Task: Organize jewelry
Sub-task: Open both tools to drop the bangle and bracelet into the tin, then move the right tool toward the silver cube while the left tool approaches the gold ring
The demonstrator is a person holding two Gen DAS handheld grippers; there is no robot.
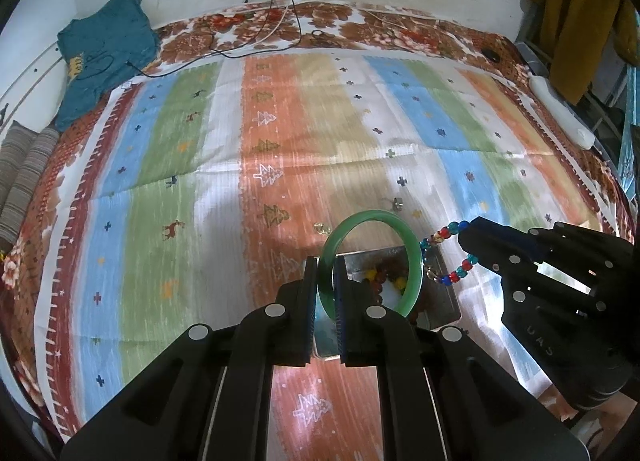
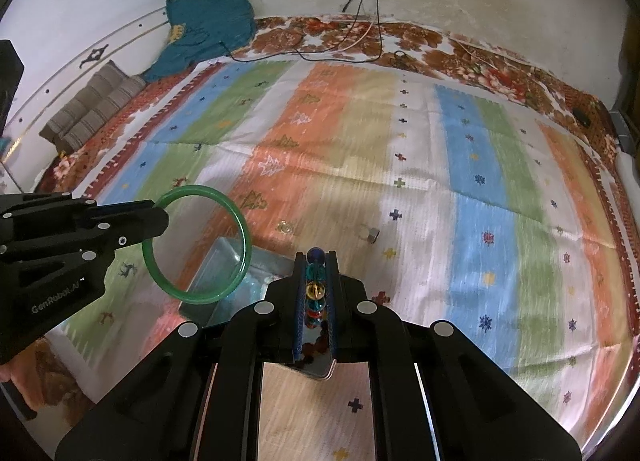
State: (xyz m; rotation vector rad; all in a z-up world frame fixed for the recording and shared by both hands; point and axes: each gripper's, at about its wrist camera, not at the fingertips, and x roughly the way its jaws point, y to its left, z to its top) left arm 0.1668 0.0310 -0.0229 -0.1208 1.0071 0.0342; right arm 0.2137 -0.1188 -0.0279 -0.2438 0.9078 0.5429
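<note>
My left gripper (image 1: 327,261) is shut on a green bangle (image 1: 412,257), which stands upright as a ring above a metal tray (image 1: 444,293) holding small coloured beads. To its right, my right gripper (image 1: 466,239) is shut on a bracelet of red, blue and teal beads (image 1: 460,271) that loops out of its fingers. In the right wrist view the bead bracelet (image 2: 316,293) sits between the closed fingers of the right gripper (image 2: 316,257), over the metal tray (image 2: 224,257). The green bangle (image 2: 240,229) hangs at the left from the left gripper (image 2: 164,217).
A striped, patterned cloth (image 1: 280,165) covers the bed. A small silver ring (image 2: 370,235) and a clear gem piece (image 2: 286,227) lie on it beyond the tray. A teal garment (image 1: 104,57), cables (image 1: 276,33) and rolled grey fabric (image 1: 24,177) lie at the far and left edges.
</note>
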